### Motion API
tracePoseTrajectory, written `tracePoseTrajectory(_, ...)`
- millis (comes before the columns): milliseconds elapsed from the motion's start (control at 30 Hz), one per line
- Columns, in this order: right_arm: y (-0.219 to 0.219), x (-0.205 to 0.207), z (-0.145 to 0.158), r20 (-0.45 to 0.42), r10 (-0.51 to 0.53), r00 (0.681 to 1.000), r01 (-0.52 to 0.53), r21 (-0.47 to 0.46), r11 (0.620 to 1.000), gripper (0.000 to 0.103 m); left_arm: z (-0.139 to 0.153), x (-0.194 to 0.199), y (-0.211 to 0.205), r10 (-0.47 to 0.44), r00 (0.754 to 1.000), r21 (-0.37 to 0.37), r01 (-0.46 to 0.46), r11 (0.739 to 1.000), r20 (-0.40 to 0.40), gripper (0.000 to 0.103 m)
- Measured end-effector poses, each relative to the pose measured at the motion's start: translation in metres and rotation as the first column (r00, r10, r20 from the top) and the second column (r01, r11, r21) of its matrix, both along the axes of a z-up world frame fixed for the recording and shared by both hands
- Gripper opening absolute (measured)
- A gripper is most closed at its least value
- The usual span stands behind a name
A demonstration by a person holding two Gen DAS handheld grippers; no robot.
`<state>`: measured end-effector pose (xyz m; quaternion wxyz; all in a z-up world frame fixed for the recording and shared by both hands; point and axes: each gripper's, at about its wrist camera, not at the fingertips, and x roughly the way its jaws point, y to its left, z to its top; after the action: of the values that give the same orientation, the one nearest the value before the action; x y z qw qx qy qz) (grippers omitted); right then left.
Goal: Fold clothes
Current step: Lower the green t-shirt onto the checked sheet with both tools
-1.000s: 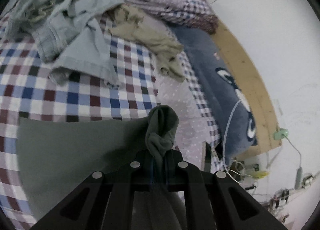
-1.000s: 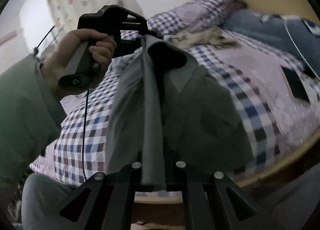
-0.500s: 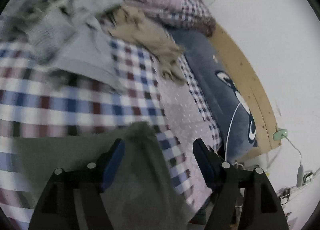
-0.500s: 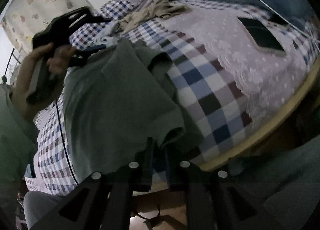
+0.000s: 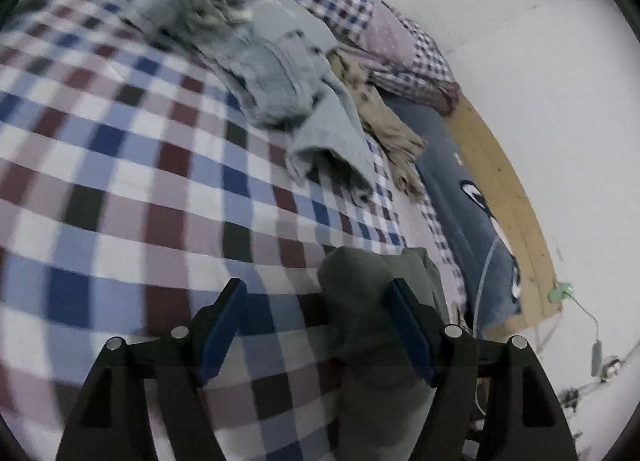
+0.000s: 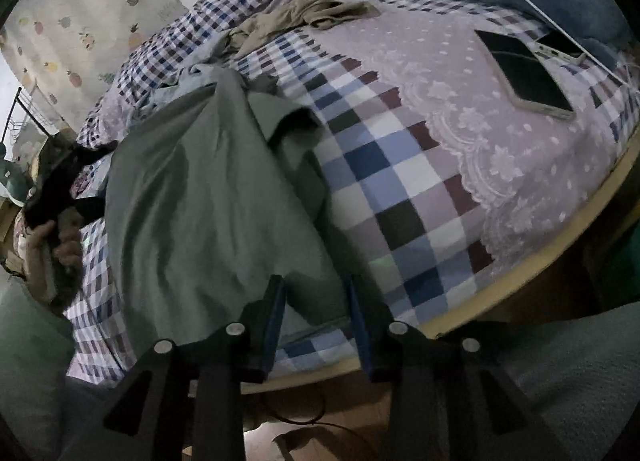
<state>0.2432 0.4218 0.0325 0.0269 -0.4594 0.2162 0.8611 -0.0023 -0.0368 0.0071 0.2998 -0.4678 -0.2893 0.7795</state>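
Left tool (image 5: 316, 327) wide apart over checked bed (image 5: 120, 181), grey-green garment (image 5: 372, 325) brushing its right pad, right tool (image 6: 314, 315) jaws opening, garment edge between, unpinched, far clothes pile (image 5: 272, 73) blurred

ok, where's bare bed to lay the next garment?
Bare checked sheet between the grey-green shirt and the light blue clothes pile. Crowded: beige garment beside the pile, phones on the lilac panel near the blue pillow.

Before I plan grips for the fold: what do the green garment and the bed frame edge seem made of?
Green garment: thin matte knit, probably cotton jersey; it drapes in soft folds.
Bed frame edge: light wood, smooth finish; pale yellow-brown with faint grain, possibly laminate.
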Motion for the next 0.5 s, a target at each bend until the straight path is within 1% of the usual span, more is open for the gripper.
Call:
tracePoseTrajectory(33, -0.002, -0.002, -0.001, 0.001, 0.006, 1.0, -0.006, 0.011, 1.0, 0.035, 0.001, -0.003, 0.002, -0.006, 1.0, 0.009, 0.006, 1.0, -0.009, 0.057)
tracePoseTrajectory(67, -0.004, -0.004, -0.002, 0.003, 0.015, 1.0, -0.015, 0.029, 0.999, 0.035, 0.003, -0.007, 0.005, -0.019, 1.0, 0.019, 0.019, 1.0, -0.011, 0.044)
tracePoseTrajectory(100, -0.007, -0.007, -0.004, 0.008, 0.026, 1.0, -0.027, 0.054, 0.998, 0.033, 0.005, -0.01, 0.008, -0.033, 0.999, 0.029, 0.033, 0.999, -0.012, 0.018)
tracePoseTrajectory(133, -0.009, -0.01, -0.005, 0.015, 0.036, 0.999, -0.037, 0.073, 0.997, 0.029, 0.007, -0.013, 0.012, -0.047, 0.999, 0.039, 0.048, 0.998, -0.013, 0.006)
tracePoseTrajectory(167, -0.009, -0.011, -0.007, 0.025, 0.042, 0.999, -0.044, 0.075, 0.996, 0.023, 0.011, -0.015, 0.015, -0.058, 0.998, 0.039, 0.059, 0.997, -0.029, 0.006)
tracePoseTrajectory(200, -0.01, -0.013, -0.009, 0.036, 0.049, 0.998, -0.052, 0.078, 0.996, 0.006, 0.015, -0.016, 0.019, -0.064, 0.996, 0.03, 0.066, 0.997, -0.055, 0.005)
tracePoseTrajectory(233, -0.009, -0.014, -0.011, 0.05, 0.059, 0.997, -0.063, 0.081, 0.995, 0.004, 0.019, -0.018, 0.022, -0.07, 0.995, 0.017, 0.071, 0.997, -0.073, 0.004)
tracePoseTrajectory(300, -0.009, -0.014, -0.01, 0.062, 0.076, 0.995, -0.082, 0.088, 0.993, 0.002, 0.026, -0.02, 0.021, -0.059, 0.995, 0.023, 0.062, 0.998, -0.084, 0.003)
tracePoseTrajectory(400, -0.005, -0.008, 0.003, 0.061, 0.098, 0.993, -0.104, 0.105, 0.989, 0.001, 0.038, -0.023, 0.019, -0.037, 0.993, 0.016, 0.039, 0.999, -0.113, 0.003)
tracePoseTrajectory(433, -0.003, -0.004, 0.007, 0.062, 0.098, 0.993, -0.104, 0.108, 0.989, 0.001, 0.038, -0.024, 0.017, -0.019, 0.993, 0.005, 0.02, 1.0, -0.114, 0.003)
tracePoseTrajectory(500, 0.004, 0.0, 0.012, 0.071, 0.095, 0.993, -0.102, 0.103, 0.989, 0.001, 0.029, -0.033, 0.011, 0.038, 0.996, -0.043, -0.042, 0.998, -0.081, 0.0)
